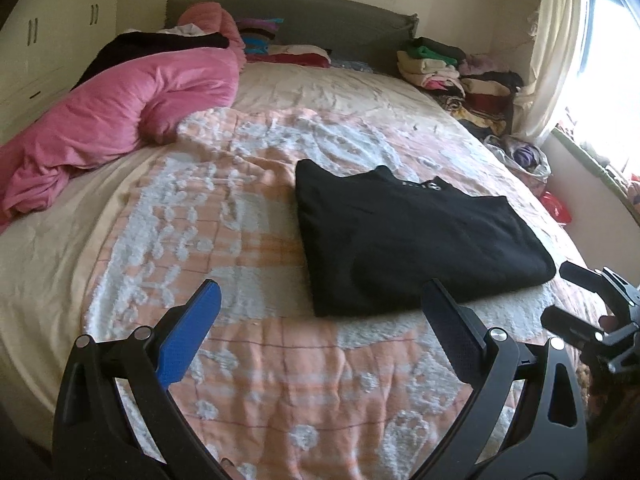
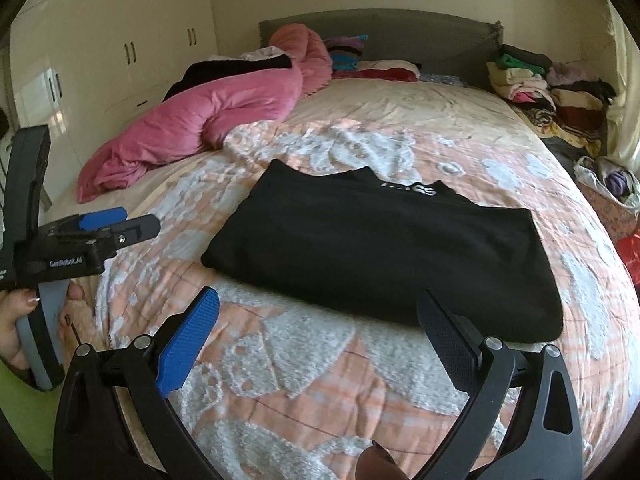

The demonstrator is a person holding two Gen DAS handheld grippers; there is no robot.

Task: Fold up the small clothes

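A black garment [image 1: 416, 236] lies folded into a flat rectangle on the peach-and-white bedspread [image 1: 248, 208] of the bed, its long axis running across the bed from side to side and its collar with white lettering facing the headboard [image 1: 304, 16]. It sits ahead of both grippers, touching neither. The left gripper [image 1: 320, 312] hovers off its near left corner and the right gripper [image 2: 320, 316] off its near edge, each with its fingers spread wide apart and empty.
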